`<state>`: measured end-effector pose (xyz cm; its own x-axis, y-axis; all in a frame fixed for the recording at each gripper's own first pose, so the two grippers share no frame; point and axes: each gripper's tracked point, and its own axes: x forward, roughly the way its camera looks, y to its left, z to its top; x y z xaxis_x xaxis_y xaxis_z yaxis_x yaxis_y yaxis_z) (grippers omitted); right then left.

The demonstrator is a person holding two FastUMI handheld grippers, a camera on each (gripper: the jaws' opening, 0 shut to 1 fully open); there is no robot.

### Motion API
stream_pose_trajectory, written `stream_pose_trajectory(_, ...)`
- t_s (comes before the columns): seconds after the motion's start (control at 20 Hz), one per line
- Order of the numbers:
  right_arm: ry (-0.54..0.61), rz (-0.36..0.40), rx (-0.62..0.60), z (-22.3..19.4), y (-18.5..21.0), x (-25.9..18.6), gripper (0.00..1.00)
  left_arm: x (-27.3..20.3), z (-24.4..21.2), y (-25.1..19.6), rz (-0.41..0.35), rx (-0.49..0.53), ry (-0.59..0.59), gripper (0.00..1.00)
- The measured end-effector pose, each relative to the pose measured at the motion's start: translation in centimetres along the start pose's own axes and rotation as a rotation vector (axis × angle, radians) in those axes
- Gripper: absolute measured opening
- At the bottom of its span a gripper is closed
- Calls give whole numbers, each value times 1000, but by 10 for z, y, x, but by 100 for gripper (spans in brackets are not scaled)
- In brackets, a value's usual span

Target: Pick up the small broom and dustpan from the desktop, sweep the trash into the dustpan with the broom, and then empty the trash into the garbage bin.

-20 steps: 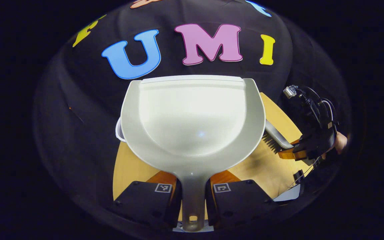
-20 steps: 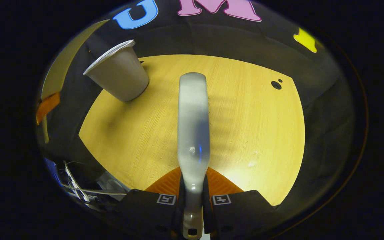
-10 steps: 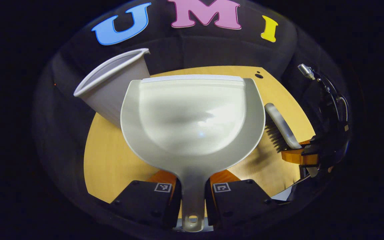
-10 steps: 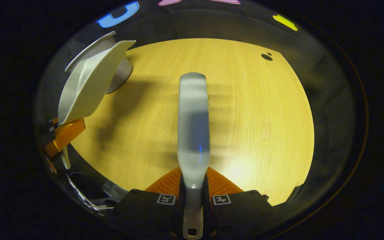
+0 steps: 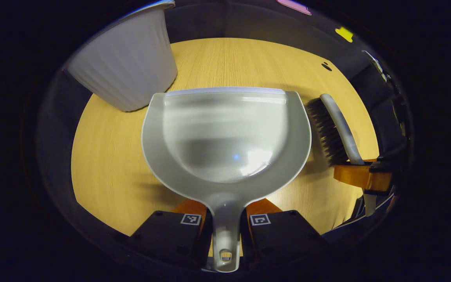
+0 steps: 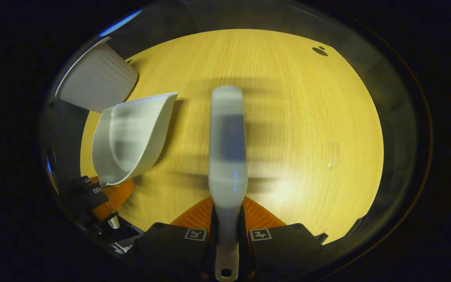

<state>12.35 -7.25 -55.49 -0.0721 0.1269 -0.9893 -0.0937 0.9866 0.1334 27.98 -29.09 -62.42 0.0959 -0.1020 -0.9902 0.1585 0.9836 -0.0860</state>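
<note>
Above the wooden desktop (image 5: pixel 108 164), the left gripper (image 5: pixel 225 223) pinches the dustpan (image 5: pixel 225 133) by its handle, mouth pointing away toward the white garbage bin (image 5: pixel 125 68). The right gripper (image 6: pixel 227 235) clamps the small broom (image 6: pixel 227 152), its long axis running forward, right of the dustpan.

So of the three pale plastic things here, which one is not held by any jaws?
The ribbed garbage bin, standing on the table. The dustpan is clamped by its handle in the left gripper, the broom in the right gripper.
</note>
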Motion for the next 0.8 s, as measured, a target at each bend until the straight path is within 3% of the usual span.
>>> stream_pose_trajectory(0.15, 34, -17, 3, 2, 2, 8, 25, -2, 5, 2, 42, 11, 34, 29)
stream_pose_trajectory(0.2, 41, -16, 5, 4, 4, 8, 22, -2, 5, 1, 39, 8, 44, 29)
stream_pose_trajectory(0.25, 45, -12, 2, 6, 5, 7, 29, -2, 4, 0, 28, 5, 58, 29)
stream_pose_trajectory(0.3, 57, -10, -2, 7, 6, 6, 25, -4, 4, 0, 20, 4, 76, 29)
stream_pose_trajectory(0.45, 95, -5, 3, 6, 8, 13, 29, -3, 9, 2, 12, -4, 99, 29)
stream_pose_trajectory(0.5, 103, -9, 5, 5, 6, 15, 25, -4, 11, 2, 12, -14, 108, 29)
stream_pose_trajectory(0.8, 111, -2, 14, 2, 7, 15, 27, -2, 13, 1, 18, 3, 138, 30)
